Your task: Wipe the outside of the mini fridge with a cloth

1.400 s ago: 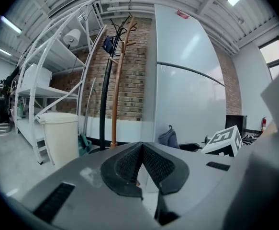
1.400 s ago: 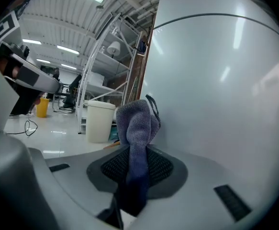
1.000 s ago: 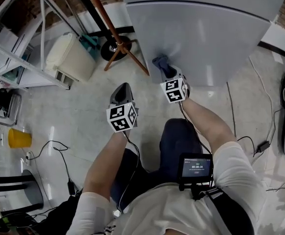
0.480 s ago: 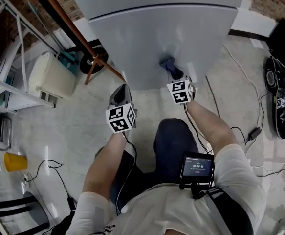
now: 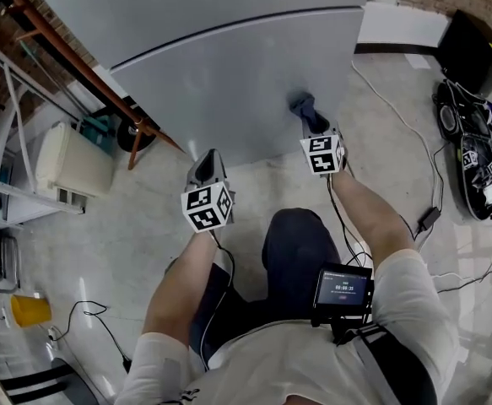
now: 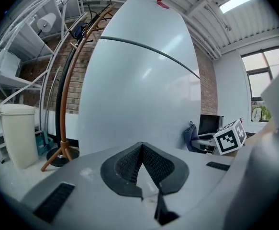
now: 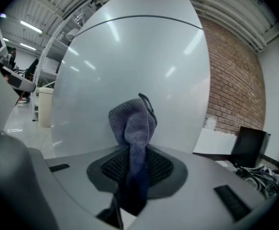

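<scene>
The grey mini fridge (image 5: 229, 74) fills the top of the head view, with a dark seam between its two doors; it also stands ahead in the left gripper view as the fridge (image 6: 139, 90) and in the right gripper view as the fridge (image 7: 129, 80). My right gripper (image 5: 311, 123) is shut on a blue-grey cloth (image 5: 303, 105), whose bunched end (image 7: 132, 121) rests against the lower door. My left gripper (image 5: 207, 165) hangs below the fridge's lower left part, jaws shut with nothing between them.
A brown coat stand (image 5: 136, 129) leans at the fridge's left, beside a cream bin (image 5: 72, 160) and white shelving (image 5: 9, 184). Cables (image 5: 423, 218) and a black bag (image 5: 473, 163) lie on the floor at right. A yellow cup (image 5: 30, 309) sits far left.
The view has swung so the fridge sits further left and tilted. My right gripper with the cloth has moved right and slightly up along the lower door. The left gripper has barely moved.
</scene>
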### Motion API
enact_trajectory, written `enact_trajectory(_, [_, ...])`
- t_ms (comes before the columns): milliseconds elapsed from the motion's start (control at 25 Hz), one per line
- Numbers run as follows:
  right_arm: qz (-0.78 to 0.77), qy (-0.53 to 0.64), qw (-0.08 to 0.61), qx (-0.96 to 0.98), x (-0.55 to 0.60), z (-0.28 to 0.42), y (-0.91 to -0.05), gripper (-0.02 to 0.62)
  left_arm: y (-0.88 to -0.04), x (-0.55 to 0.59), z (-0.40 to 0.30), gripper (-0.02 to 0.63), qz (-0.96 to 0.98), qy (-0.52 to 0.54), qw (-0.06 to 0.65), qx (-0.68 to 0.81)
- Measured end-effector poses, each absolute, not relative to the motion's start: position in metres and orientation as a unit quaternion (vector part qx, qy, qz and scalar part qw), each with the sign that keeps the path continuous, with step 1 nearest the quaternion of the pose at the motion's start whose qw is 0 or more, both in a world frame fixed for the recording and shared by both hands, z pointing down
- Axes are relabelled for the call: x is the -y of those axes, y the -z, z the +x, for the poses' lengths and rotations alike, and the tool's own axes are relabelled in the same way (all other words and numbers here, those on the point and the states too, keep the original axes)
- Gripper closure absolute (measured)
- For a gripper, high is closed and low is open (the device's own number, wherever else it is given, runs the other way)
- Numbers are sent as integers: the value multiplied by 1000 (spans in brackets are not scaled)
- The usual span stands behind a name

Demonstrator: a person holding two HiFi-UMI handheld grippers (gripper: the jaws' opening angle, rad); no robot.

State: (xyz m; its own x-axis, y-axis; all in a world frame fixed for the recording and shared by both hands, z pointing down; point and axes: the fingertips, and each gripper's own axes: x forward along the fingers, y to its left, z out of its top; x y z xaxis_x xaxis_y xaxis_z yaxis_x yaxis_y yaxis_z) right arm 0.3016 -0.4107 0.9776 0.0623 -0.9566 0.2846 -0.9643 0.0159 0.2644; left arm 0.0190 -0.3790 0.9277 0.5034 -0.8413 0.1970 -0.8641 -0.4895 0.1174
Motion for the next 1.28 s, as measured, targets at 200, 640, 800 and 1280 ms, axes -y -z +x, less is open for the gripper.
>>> enact_trajectory(200, [734, -30, 189, 651, 404, 359, -977, 508, -928, 380, 50, 603, 869, -60, 101, 480])
enact_trajectory(640, [743, -33, 180, 644, 391, 384, -969, 509, -929, 378, 78, 603, 877, -60, 96, 467])
enact_trajectory(800, [737, -25, 162, 655, 384, 366, -955, 508, -925, 382, 79, 603, 879, -55, 91, 465])
enact_trajectory(1280, [707, 29, 101, 700, 368, 312, -830, 508, -840, 402, 106, 603, 893, -26, 53, 445])
